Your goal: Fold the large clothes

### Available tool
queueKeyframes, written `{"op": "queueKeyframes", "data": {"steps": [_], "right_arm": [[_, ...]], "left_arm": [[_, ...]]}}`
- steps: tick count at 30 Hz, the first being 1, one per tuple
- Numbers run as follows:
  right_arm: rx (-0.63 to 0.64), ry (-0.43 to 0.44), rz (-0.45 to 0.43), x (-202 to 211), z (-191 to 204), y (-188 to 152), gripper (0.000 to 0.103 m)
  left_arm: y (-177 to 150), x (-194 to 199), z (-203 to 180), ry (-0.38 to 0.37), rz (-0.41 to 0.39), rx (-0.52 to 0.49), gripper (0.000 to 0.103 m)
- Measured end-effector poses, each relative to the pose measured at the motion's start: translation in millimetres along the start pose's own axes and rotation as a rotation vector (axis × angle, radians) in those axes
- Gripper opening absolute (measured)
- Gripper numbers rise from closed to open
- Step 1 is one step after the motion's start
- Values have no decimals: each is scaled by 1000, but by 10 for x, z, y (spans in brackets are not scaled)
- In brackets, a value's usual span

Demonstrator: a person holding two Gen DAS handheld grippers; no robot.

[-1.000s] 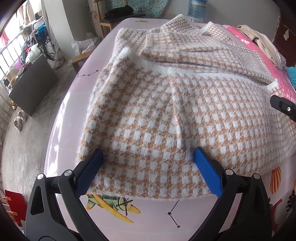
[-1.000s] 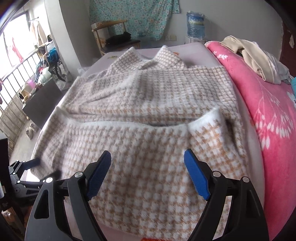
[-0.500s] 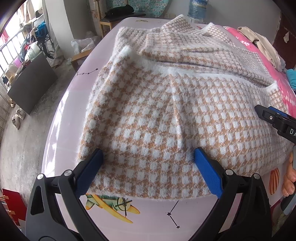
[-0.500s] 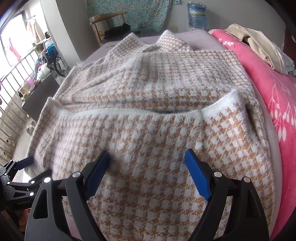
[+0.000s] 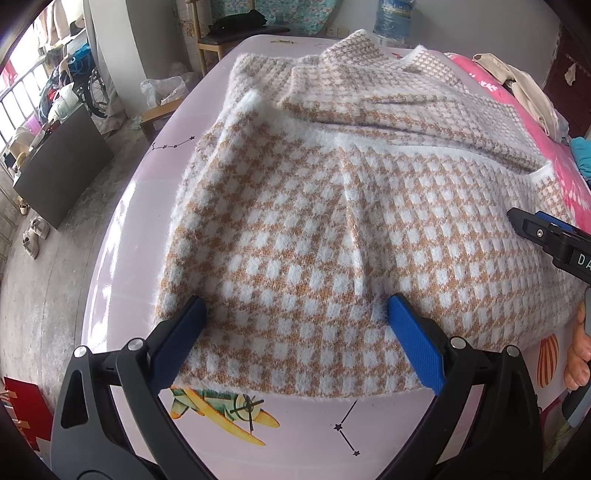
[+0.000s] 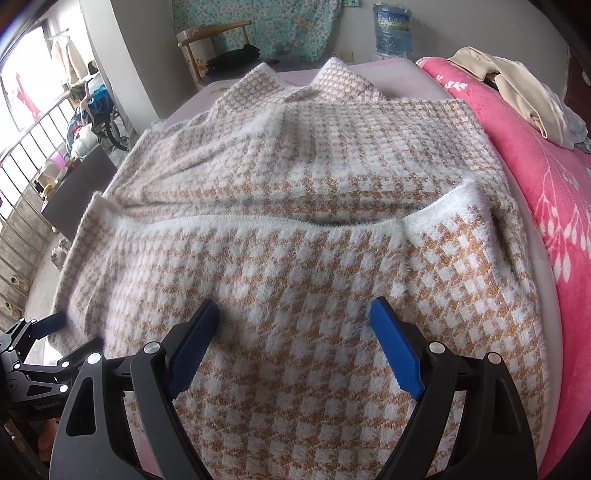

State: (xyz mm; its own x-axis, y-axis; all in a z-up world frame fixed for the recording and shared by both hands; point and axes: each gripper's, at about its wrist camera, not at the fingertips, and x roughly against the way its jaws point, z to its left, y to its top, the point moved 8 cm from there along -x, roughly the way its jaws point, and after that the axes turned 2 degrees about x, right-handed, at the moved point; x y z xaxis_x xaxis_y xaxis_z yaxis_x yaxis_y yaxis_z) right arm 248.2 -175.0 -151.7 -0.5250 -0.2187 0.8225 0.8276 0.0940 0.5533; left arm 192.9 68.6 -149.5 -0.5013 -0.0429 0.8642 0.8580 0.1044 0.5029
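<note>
Both tools, the left tool and the right tool, hover spread wide (gripping nothing) over the near hem of the checked sweater, lying lengthwise away on the bed.

One checked sweater lies ahead of the jaws, on one bed with a lilac sheet. Two grippers show: the left and the right, each with two blue pads. One pink blanket lies right of the right jaws, with one heap of beige clothes on it. Far ahead stand one wooden chair and one water bottle. One printed plane sits between the left jaws.
</note>
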Motion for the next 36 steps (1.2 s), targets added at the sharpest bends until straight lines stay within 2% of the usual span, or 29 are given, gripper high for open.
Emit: {"op": "queueKeyframes", "data": {"steps": [36], "right_arm": [[1, -2, 4, -36, 5, 24, 83]], "left_arm": [[-5, 2, 1, 0, -7, -3, 96]]}}
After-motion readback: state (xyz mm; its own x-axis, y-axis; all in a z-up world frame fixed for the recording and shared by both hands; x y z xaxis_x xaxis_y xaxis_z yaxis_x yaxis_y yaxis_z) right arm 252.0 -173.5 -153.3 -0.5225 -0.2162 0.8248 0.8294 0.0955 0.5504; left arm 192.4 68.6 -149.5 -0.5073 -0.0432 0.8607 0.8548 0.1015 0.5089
